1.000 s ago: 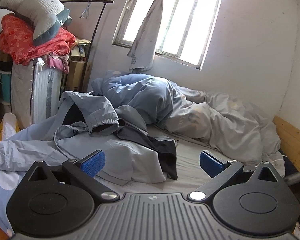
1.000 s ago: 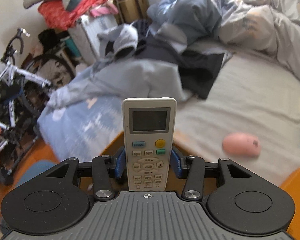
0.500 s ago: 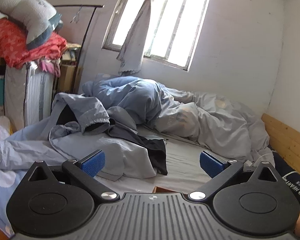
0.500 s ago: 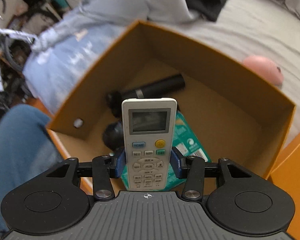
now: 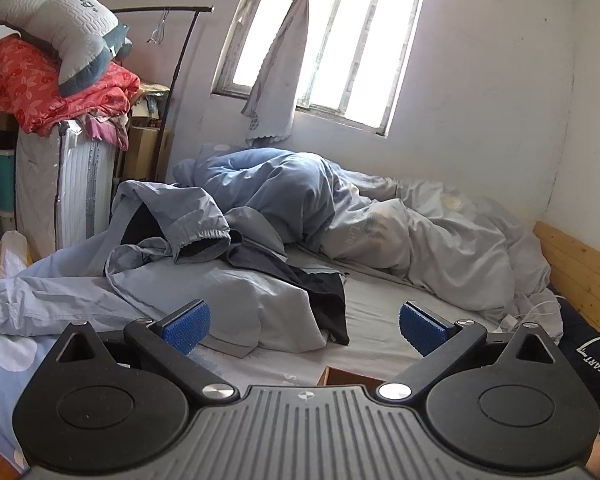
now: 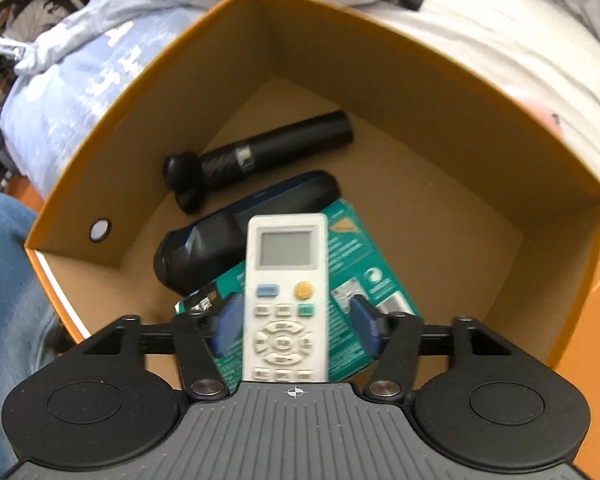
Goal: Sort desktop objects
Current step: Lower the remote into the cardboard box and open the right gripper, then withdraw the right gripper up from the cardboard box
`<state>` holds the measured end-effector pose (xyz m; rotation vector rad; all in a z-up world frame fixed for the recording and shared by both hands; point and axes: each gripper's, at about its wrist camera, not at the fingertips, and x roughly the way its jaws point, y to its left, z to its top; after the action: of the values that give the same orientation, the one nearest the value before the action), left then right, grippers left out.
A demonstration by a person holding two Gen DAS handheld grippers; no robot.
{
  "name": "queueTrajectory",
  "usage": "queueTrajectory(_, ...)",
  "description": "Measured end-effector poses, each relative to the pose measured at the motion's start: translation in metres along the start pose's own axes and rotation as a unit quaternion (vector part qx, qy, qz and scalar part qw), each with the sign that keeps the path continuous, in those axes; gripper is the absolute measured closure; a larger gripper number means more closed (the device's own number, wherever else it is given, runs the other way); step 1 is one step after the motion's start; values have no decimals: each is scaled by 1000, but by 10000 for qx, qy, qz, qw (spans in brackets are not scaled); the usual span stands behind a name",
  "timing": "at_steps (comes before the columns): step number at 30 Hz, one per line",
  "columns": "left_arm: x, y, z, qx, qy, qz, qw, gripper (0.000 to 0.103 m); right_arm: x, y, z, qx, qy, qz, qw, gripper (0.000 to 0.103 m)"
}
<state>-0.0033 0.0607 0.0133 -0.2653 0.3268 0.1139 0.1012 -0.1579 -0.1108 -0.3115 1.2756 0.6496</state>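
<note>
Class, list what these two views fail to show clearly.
- Right wrist view: the remote button labels are lost to motion blur.
- Right wrist view: the green packet print is blurred and partly under the remote.
- Right wrist view: a pink thing is mostly behind the box wall.
- Left wrist view: the box is mostly hidden by the left gripper.

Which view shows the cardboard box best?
The right wrist view: the cardboard box fills the frame, open, with the remote above a green packet and two black items inside. The left wrist view shows only a small brown corner of it, past the open left hand-held gripper.
</note>
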Motion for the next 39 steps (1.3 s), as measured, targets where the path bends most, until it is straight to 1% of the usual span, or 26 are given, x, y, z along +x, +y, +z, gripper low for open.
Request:
queueTrajectory(4,-1,0,1,20,-15,7,10000,0,-36,-13,-5,278,-503,178,9982,24)
queueTrajectory(6,-1,0,1,23,-33,28,10000,0,-58,-15,-10,393,-814,263,9956,24)
queueTrajectory(8,-2,0,1,30,-42,18,10000,0,-83,-15,-19,470,-1129,316,9920,20)
queueTrajectory(11,-2,0,1,48,-49,9,10000,0,-121,-14,-30,512,-1613,391,9848,20)
queueTrajectory(16,-4,-11,1,115,-79,21,9999,0,-176,-11,-48,610,-2479,311,9664,19)
queueTrajectory(22,-7,-20,-1,278,-110,-85,9995,0,-222,-9,-80,862,-3408,235,9359,19)
queueTrajectory(24,-8,-22,-1,321,-101,-141,9993,0,-231,-10,-92,947,-3650,129,9261,18)
queueTrajectory(25,-9,-24,-2,337,-92,-176,9992,0,-234,-10,-100,996,-3764,20,9211,15)
queueTrajectory(28,-9,-30,-4,388,-63,-277,9988,0,-235,-13,-121,1133,-3971,-221,9105,13)
queueTrajectory(30,-10,-36,-6,443,-41,-355,9984,0,-234,-16,-136,1219,-4061,-386,9048,7)
queueTrajectory(31,-10,-39,-7,464,-27,-417,9981,0,-232,-18,-144,1263,-4114,-485,9013,0)
queueTrajectory(34,-9,-51,-12,596,90,-680,9959,0,-220,-23,-163,1373,-4216,-736,8933,0)
queueTrajectory(35,-8,-56,-15,670,152,-797,9945,0,-215,-25,-167,1400,-4247,-794,8909,0)
queueTrajectory(37,-6,-67,-23,785,296,-1013,9913,0,-206,-26,-170,1380,-4240,-921,8903,0)
queueTrajectory(39,-5,-76,-28,826,379,-1127,9895,0,-205,-23,-173,1328,-4314,-1023,8865,0)
